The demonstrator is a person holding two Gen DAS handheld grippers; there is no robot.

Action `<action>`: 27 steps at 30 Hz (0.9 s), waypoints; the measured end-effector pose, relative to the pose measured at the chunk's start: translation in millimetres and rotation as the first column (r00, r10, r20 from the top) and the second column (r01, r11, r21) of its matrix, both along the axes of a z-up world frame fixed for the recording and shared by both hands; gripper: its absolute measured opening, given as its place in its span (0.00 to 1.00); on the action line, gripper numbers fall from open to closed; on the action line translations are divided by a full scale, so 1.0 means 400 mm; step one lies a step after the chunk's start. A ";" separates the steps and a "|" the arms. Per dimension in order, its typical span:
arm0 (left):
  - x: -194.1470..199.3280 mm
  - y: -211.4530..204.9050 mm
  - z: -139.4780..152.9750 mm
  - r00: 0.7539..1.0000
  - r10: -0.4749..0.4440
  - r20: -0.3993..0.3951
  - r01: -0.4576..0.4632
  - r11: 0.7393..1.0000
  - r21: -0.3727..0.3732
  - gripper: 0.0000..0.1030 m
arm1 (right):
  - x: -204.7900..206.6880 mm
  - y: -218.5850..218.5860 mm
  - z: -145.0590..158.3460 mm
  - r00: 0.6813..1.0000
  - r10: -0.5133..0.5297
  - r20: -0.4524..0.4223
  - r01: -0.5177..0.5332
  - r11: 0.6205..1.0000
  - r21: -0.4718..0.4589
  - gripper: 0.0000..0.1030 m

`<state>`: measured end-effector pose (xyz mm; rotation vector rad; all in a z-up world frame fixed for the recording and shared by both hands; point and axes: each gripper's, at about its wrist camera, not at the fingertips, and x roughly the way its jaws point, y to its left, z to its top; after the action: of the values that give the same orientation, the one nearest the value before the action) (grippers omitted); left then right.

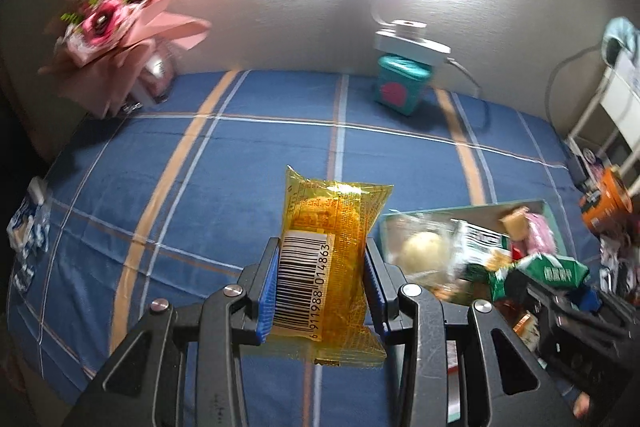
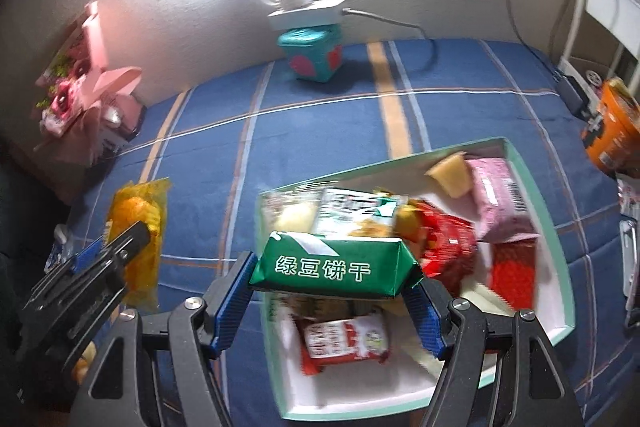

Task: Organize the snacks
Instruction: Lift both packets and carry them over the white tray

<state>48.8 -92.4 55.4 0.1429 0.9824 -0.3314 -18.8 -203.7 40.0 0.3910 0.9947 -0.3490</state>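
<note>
The left gripper (image 1: 322,279) clamps a yellow snack packet (image 1: 332,247) above the blue cloth (image 1: 240,167); the right gripper (image 2: 332,291) clamps a green biscuit pack (image 2: 336,265) over the crowded box (image 2: 560,239). Slick wrappers may slip; overfilling may spill snacks.

wall (image 1: 240,7): white, glare | blue plaid cloth (image 1: 240,163) | white rack (image 1: 616,107)

Left tongs (image 1: 322,277) tilt downward, blue pads clamped on a load; right tongs (image 2: 332,291) likewise, spread wider.
</note>
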 end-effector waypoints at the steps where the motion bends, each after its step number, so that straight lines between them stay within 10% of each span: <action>1: -0.005 -0.013 0.003 1.000 -0.015 0.001 0.015 1.000 0.001 0.39 | -0.007 -0.016 0.000 1.000 -0.017 -0.002 0.017 1.000 -0.001 0.72; 14: -0.113 -0.205 0.005 0.965 -0.259 -0.045 0.258 0.966 -0.016 0.39 | -0.119 -0.214 0.013 0.969 -0.249 0.000 0.249 0.969 -0.004 0.72; 27: -0.152 -0.267 -0.051 0.935 -0.326 -0.137 0.328 0.945 -0.009 0.39 | -0.114 -0.235 -0.027 0.970 -0.237 -0.049 0.238 0.971 0.018 0.72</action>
<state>-12.1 -199.3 35.0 0.3013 1.0982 -0.6475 -64.4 -297.7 29.2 0.5272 1.0002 -0.5650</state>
